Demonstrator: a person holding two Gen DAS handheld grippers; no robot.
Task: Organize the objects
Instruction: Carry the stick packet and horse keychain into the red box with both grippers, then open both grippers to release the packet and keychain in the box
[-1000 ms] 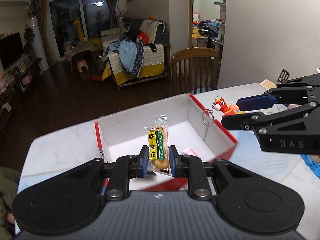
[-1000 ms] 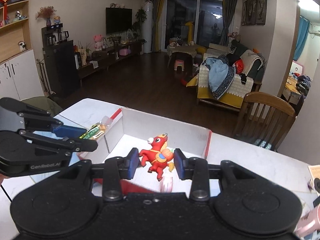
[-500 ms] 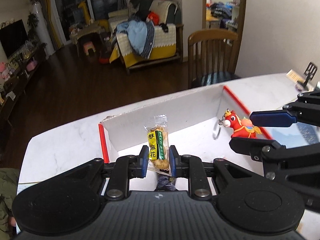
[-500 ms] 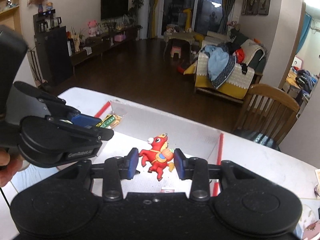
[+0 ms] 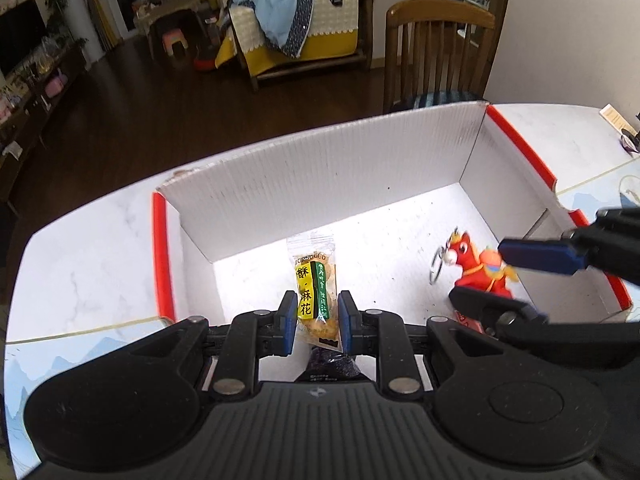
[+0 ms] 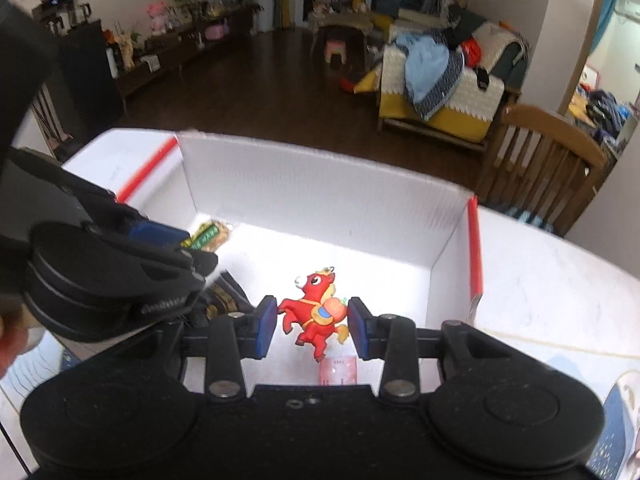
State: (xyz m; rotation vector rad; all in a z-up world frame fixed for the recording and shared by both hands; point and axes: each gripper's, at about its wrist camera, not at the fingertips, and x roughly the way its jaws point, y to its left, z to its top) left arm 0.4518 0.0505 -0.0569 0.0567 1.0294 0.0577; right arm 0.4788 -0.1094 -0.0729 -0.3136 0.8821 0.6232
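As both grippers have been lowered into the box [image 5: 328, 168] | snack packet [image 5: 314, 292] pinched by left gripper [image 5: 314, 322] fingers | horse keychain [image 6: 316, 312] clamped by right gripper [image 6: 313, 326] | pink packet [image 6: 338, 370] seen beneath.

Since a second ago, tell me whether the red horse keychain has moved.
Yes. The red horse keychain, held in the right tongs, has gone from above the white box's right rim down inside it.

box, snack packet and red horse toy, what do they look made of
Box: white corrugated cardboard, matte, ribbed walls, red edges. Snack packet: clear glossy plastic film, contents showing through. Red horse toy: probably soft rubber or PVC, smooth moulded look, with a metal ring.
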